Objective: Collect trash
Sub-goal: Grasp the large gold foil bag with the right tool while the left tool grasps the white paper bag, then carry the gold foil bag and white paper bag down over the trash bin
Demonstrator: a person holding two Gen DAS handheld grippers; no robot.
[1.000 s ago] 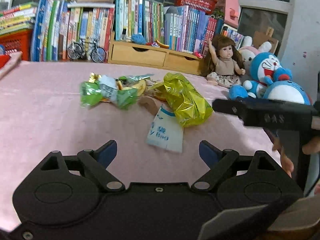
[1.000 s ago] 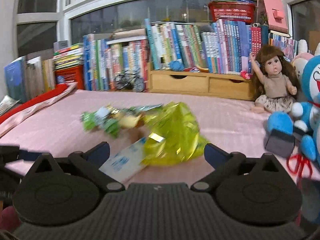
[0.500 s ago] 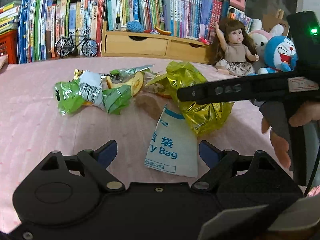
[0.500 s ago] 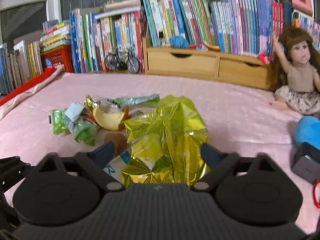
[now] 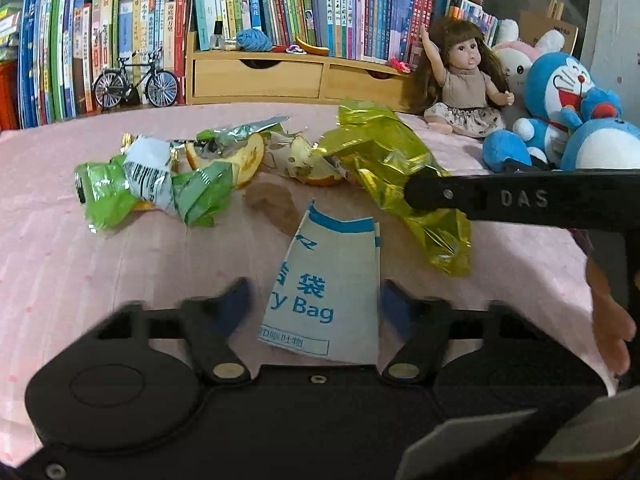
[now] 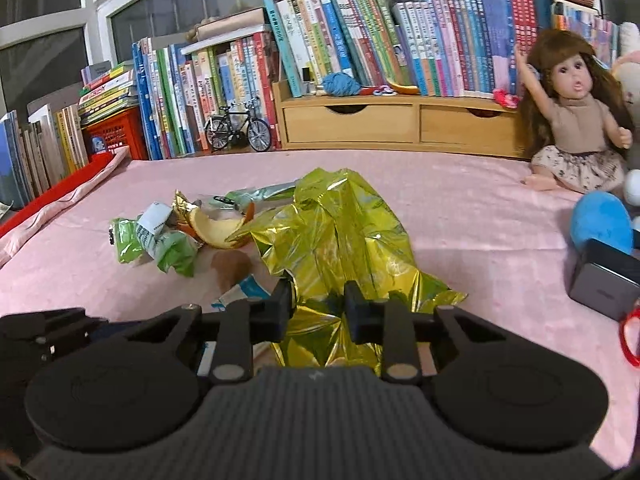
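Trash lies in a heap on the pink cloth (image 5: 80,280): a yellow foil wrapper (image 6: 340,232), a crumpled green wrapper (image 5: 160,184), orange peel (image 5: 250,160) and a white-and-blue paper bag (image 5: 332,264). My left gripper (image 5: 316,302) is open, one finger on each side of the bag's near end. My right gripper (image 6: 318,306) has its fingers drawn close together, pinching the near end of the foil wrapper. In the left wrist view one of its fingers (image 5: 480,198) lies across the foil wrapper (image 5: 384,152).
A doll (image 5: 460,80) and blue plush toys (image 5: 560,96) sit at the right. Books, a wooden drawer unit (image 6: 400,124) and a model bicycle (image 5: 134,84) line the back. A dark box (image 6: 604,280) and red scissors (image 6: 628,340) lie near my right gripper. A hand (image 5: 608,320) holds it.
Both grippers moved forward and down onto the heap. The right one's fingers closed from wide open onto the yellow foil. The left one's fingers narrowed slightly around the paper bag.
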